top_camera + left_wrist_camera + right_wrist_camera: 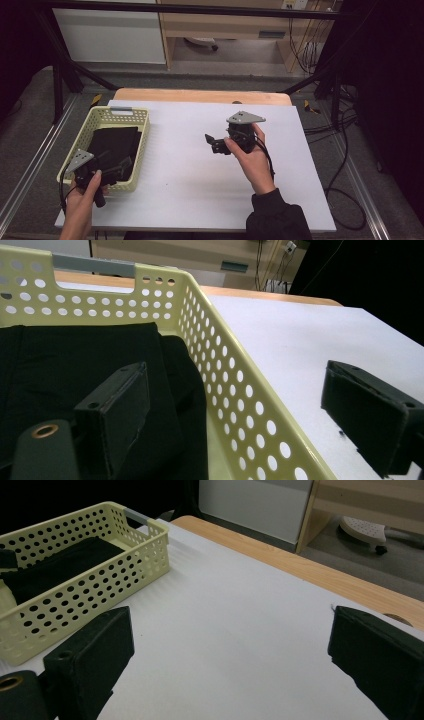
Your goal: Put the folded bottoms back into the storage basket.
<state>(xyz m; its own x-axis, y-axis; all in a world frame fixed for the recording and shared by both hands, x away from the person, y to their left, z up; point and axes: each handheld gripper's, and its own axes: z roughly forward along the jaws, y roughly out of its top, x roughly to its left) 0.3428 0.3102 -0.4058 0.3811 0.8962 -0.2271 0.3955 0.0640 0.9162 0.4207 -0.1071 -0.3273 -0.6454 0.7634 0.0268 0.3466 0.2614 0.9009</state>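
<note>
Fingers of the left gripper (107,167) stand wide apart and hold nothing. In the left gripper view, one finger (115,412) sits inside the basket (235,390) over the black cloth (75,360), and the other finger (372,415) sits outside the basket wall over the white surface (310,340); the fingers thus straddle the basket's long right-hand wall. Whether the inner finger touches the cloth cannot be told. In the high view, the left hand (82,200) holds this gripper at the near corner of the basket (142,137), at the left edge of the surface (185,170).

The basket is pale yellow plastic, perforated with round holes, with a grey handle strip on its far end wall. The black cloth (112,145) lies folded flat inside it and covers most of its floor.

Further right, the right gripper (212,141) is held by the right hand (252,160) above the middle of the surface, well apart from the basket. Its fingers point left toward the basket. In the right gripper view, the two fingers (92,655) are spread wide with only bare white surface (235,630) between them, so they grip nothing. The basket (90,587) and the cloth (60,562) lie at the left of that view.

A wooden table edge (200,95) runs along the far side of the white surface.
</note>
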